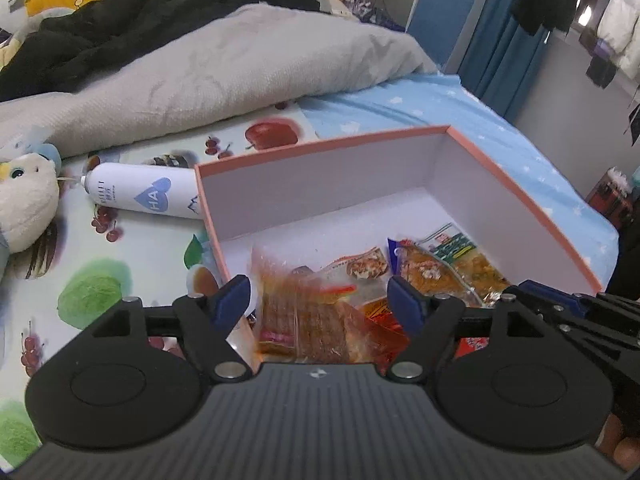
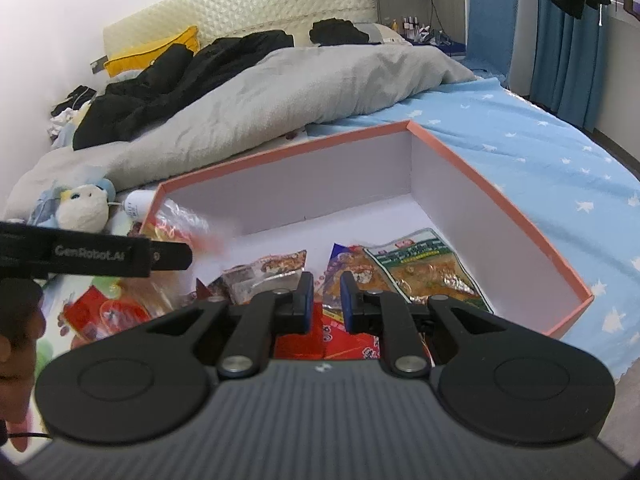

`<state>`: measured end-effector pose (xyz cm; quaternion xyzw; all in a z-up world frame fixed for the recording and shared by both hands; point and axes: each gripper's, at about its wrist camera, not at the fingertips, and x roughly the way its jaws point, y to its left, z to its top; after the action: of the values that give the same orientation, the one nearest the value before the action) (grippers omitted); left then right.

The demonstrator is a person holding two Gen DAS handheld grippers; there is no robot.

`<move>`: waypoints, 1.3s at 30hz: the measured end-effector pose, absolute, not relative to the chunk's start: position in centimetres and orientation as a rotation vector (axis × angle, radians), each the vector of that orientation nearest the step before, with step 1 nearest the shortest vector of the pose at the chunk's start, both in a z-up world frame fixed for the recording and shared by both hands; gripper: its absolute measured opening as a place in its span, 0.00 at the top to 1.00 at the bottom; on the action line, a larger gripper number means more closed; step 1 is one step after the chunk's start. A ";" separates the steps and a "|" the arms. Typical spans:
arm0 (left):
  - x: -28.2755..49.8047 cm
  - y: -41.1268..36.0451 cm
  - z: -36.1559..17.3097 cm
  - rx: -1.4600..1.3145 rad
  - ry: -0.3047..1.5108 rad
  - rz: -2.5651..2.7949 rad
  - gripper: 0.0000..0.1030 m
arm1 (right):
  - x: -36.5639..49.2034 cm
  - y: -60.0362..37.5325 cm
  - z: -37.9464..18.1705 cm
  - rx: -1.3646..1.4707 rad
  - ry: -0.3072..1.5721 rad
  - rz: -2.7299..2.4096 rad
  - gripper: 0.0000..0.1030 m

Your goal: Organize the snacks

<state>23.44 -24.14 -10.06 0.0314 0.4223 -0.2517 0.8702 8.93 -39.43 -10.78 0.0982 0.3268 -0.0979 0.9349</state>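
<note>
A pink-rimmed white box (image 1: 320, 145) (image 2: 280, 153) sits open on the bed with several snack packets on its floor. Among them are a green-labelled packet (image 1: 452, 249) (image 2: 424, 266) and red packets (image 2: 344, 340). My left gripper (image 1: 318, 301) is open wide over the box's near left corner. A blurred clear packet of reddish-brown snacks (image 1: 304, 314) (image 2: 176, 224) stands between its pads, touching neither. My right gripper (image 2: 327, 294) hovers over the packets with its jaws nearly together, a narrow empty gap between them. Its fingers (image 1: 532, 294) show at the right of the left wrist view.
A white spray can (image 1: 140, 196) lies against the box's left wall, beside a plush toy (image 1: 24, 200) (image 2: 84, 208). A grey duvet (image 1: 200, 72) and black clothes (image 2: 168, 84) fill the back. Blue star sheet (image 2: 540, 160) lies to the right. A hand (image 2: 16, 360) shows bottom left.
</note>
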 end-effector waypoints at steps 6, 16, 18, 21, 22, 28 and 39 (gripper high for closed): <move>22.1 -22.3 -5.7 0.043 0.793 -0.544 0.23 | 8.2 -38.7 -7.2 0.190 0.599 -0.210 0.84; 17.7 -19.8 2.8 0.059 0.622 -0.619 0.23 | 4.8 -36.3 0.5 0.199 0.442 -0.210 0.83; 16.5 -19.2 3.8 0.060 0.597 -0.629 0.23 | 3.9 -35.9 1.3 0.191 0.428 -0.212 0.82; 14.8 -18.2 5.0 0.062 0.569 -0.639 0.23 | 2.3 -35.2 2.0 0.186 0.415 -0.214 0.82; 14.3 -17.8 5.3 0.061 0.564 -0.641 0.23 | 1.7 -35.0 2.2 0.183 0.414 -0.214 0.82; 11.5 -15.8 6.6 0.048 0.546 -0.625 0.23 | -1.2 -33.8 2.1 0.174 0.422 -0.224 0.83; 5.7 -13.5 5.2 0.059 0.571 -0.620 0.23 | -4.9 -32.9 0.4 0.204 0.457 -0.246 0.82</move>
<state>5.72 -13.51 5.17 0.0288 0.2770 -0.3006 0.9122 -4.89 -32.88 0.40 0.1006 0.2256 -0.1212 0.9614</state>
